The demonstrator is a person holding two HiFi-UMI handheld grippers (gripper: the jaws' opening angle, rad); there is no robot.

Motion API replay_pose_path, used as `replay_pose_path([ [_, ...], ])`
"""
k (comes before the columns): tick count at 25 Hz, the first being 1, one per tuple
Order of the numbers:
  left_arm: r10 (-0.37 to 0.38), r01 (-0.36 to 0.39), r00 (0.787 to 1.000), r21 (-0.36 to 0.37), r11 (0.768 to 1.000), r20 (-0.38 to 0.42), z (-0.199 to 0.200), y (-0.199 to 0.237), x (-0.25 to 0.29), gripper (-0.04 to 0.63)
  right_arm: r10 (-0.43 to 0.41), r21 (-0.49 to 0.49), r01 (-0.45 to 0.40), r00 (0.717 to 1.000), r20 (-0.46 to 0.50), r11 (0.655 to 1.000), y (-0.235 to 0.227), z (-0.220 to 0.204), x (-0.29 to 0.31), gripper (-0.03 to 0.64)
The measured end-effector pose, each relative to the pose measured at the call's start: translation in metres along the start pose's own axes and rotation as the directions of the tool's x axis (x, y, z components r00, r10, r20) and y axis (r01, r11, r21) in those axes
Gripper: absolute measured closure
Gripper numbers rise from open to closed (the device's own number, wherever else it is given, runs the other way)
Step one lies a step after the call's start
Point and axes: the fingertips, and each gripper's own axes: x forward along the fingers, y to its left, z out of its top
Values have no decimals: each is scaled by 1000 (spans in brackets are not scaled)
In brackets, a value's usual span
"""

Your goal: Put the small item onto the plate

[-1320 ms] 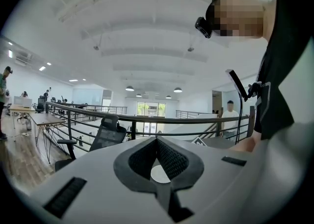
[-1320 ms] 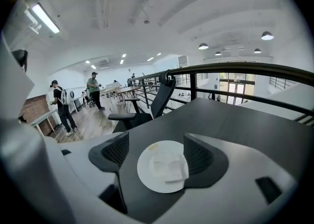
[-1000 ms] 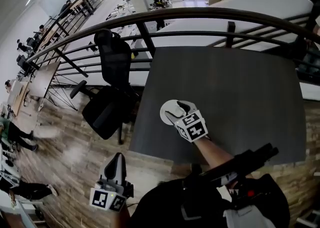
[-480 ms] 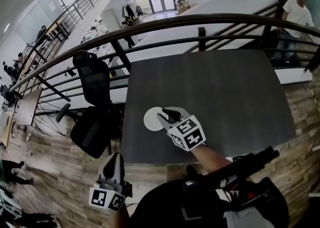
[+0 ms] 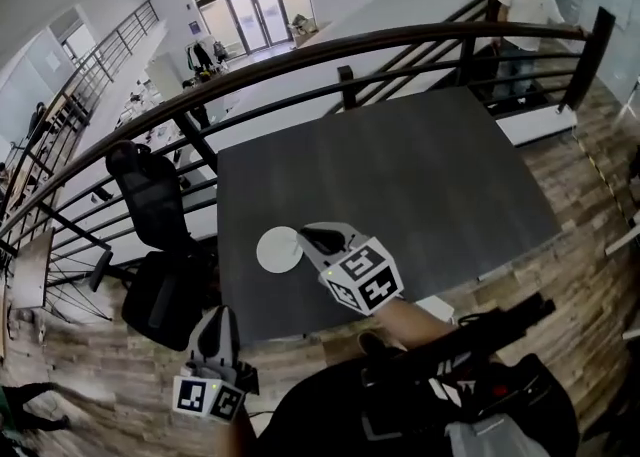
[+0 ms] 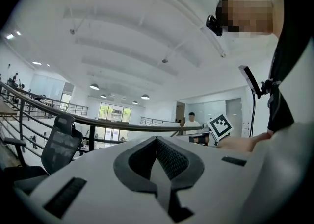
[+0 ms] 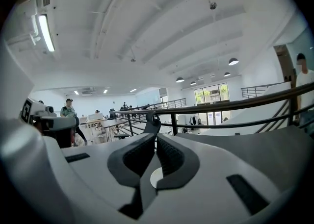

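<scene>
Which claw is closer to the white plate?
Right. The right gripper, jaws just closed on nothing, hangs just right of the plate; the left gripper is off the table, by the person.

- Bench (image 5: 400, 175): dark grey top, matt, evenly smooth, with no gloss.
- Plate (image 5: 277, 249): white and smooth; whether ceramic or plastic cannot be told.
- Left gripper (image 6: 157, 142): white matt plastic shell; the dark grey jaw faces are finely ribbed and look rubbery.
- Floor (image 5: 570, 245): wood-grain planks in mixed browns, with a low sheen.
- Railing (image 5: 300, 53): dark metal bars, the top rail smooth with a faint shine.
- Office chair (image 5: 150, 200): black, with a mesh back and a matt frame.
</scene>
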Motion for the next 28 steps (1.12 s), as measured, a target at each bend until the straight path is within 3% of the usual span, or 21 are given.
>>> replay_pose_path([
  [7, -77, 77, 997, -5, 997, 11, 1, -3, 10, 591, -68, 18, 68, 997, 37, 998, 5, 9, -32, 614],
  [11, -151, 154, 987, -46, 987, 63, 14, -18, 16, 591, -116, 21, 115, 992, 54, 993, 5, 12, -50, 614],
  [16, -153, 153, 988, 12, 988, 12, 2, -10, 13, 591, -163, 42, 160, 984, 70, 986, 6, 12, -70, 615],
  [28, -192, 192, 981, -8, 981, -6, -6, -15, 5, 591, -203, 58, 198, 975, 89, 978, 15, 13, -89, 615],
])
